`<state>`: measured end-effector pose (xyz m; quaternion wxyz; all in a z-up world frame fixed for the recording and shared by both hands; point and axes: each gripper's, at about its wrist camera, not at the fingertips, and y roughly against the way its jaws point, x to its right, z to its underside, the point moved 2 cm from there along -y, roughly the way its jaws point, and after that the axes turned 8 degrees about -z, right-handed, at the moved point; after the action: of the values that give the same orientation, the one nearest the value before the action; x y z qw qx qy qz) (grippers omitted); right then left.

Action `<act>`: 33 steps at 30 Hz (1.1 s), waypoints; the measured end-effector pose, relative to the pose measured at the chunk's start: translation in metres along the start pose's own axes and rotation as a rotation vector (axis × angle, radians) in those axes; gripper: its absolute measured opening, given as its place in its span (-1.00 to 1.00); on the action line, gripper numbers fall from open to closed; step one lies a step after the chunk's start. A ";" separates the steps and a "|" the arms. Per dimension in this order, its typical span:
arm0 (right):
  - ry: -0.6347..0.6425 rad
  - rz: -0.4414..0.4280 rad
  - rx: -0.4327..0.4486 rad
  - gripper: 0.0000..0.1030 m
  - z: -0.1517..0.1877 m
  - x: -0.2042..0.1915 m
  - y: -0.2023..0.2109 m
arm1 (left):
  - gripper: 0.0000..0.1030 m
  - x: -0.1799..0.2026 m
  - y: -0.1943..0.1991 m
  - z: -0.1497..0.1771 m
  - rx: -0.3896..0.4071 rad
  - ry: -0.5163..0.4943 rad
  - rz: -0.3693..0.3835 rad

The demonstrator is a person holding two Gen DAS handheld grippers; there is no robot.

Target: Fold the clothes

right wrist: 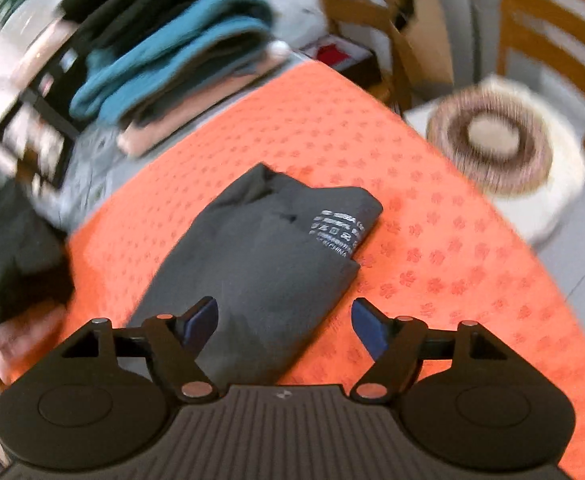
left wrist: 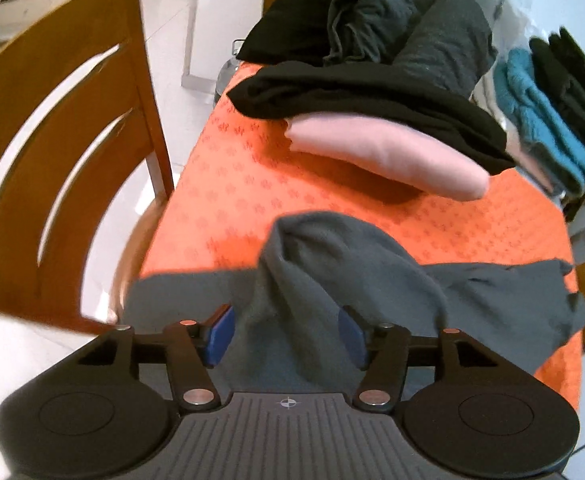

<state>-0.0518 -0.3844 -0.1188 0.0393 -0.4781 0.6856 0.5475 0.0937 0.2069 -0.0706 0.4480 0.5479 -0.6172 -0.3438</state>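
Note:
A grey garment (left wrist: 332, 280) lies on the orange tablecloth (left wrist: 220, 200), bunched up in a hump between my left gripper's fingers. My left gripper (left wrist: 286, 336) is open, its blue pads on either side of the cloth, not pinching it. In the right wrist view the same grey garment (right wrist: 260, 264) lies partly folded, with a white care label (right wrist: 338, 232) showing. My right gripper (right wrist: 284, 324) is open just above its near end, holding nothing.
A pink folded garment (left wrist: 384, 152) lies under black and dark grey clothes (left wrist: 372, 52) at the table's far side. A stack of teal and black folded clothes (right wrist: 172, 56) stands beside the table. A wooden chair (left wrist: 52, 160) is at left; a round cushion (right wrist: 492, 144) at right.

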 end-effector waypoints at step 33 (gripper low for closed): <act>-0.024 -0.004 0.115 -0.70 -0.094 0.107 0.007 | 0.49 0.127 0.020 0.100 -0.037 -0.127 0.188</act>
<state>-0.0699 -0.5242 -0.1380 0.0761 -0.4699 0.7144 0.5129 -0.0067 0.0782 -0.0664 0.4483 0.4561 -0.6866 -0.3457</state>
